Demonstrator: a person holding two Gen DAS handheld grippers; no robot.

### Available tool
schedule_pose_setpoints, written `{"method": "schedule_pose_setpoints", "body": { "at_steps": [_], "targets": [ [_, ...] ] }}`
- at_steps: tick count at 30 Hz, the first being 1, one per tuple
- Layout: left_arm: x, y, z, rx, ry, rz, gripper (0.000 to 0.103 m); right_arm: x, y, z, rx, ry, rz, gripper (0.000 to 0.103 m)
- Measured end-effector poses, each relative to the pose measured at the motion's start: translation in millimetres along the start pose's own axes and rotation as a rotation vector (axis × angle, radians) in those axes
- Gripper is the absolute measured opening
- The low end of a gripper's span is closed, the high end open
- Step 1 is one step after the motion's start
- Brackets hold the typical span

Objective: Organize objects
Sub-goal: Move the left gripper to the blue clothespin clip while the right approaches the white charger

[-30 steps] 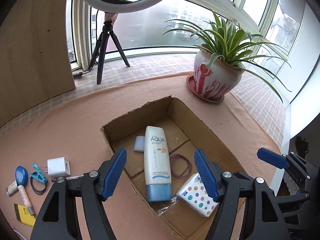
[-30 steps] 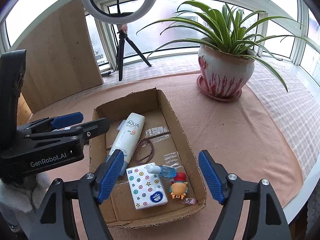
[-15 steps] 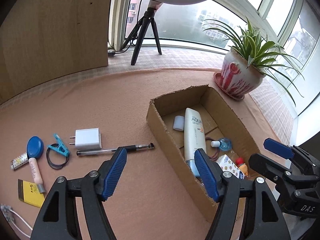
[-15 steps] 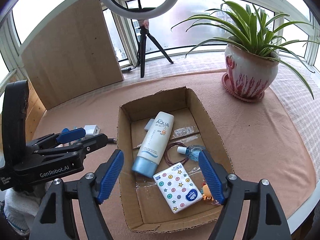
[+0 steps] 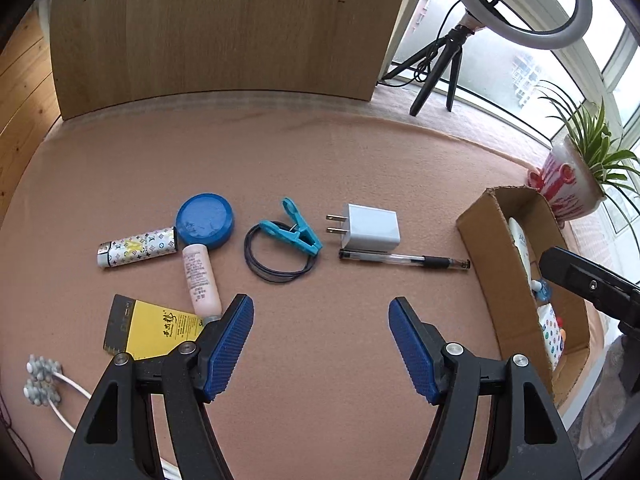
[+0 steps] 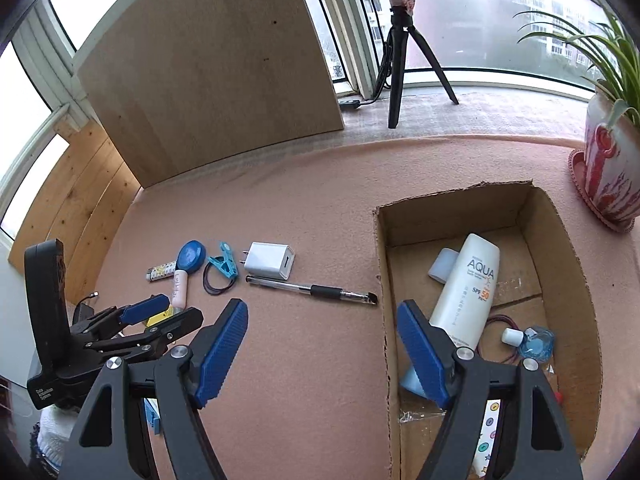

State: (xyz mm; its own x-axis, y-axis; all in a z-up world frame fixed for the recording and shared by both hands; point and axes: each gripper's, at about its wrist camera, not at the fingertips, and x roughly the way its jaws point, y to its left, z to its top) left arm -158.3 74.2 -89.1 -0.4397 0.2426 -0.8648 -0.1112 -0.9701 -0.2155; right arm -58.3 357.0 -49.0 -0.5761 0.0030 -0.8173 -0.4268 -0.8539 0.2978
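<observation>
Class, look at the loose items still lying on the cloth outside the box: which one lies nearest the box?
The pen. Its tip almost reaches the box wall, while the white charger, blue clip and the rest lie farther left.

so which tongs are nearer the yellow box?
Left. The left tongs hang right beside the yellow box, one tip over its edge; the right tongs sit nearer the carton.

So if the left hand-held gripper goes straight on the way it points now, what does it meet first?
Probably bare tablecloth: nothing lies between the open left hand-held gripper fingers. The pen and hair ties lie just beyond, though depth is hard to judge.
</observation>
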Motion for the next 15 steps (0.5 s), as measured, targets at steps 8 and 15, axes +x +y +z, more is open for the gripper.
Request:
{"method": "schedule_pose_setpoints", "body": {
  "at_steps": [8,15],
  "targets": [
    [10,27,22,-0.030,0.024,-0.031,0.064,51,29,28,-0.029,0.083,0.015,0.062],
    [31,38,57,-0.085,0.039,-0.079,0.051,92,37,48,0.022,0.163,0.052,0.043]
  ]
}}
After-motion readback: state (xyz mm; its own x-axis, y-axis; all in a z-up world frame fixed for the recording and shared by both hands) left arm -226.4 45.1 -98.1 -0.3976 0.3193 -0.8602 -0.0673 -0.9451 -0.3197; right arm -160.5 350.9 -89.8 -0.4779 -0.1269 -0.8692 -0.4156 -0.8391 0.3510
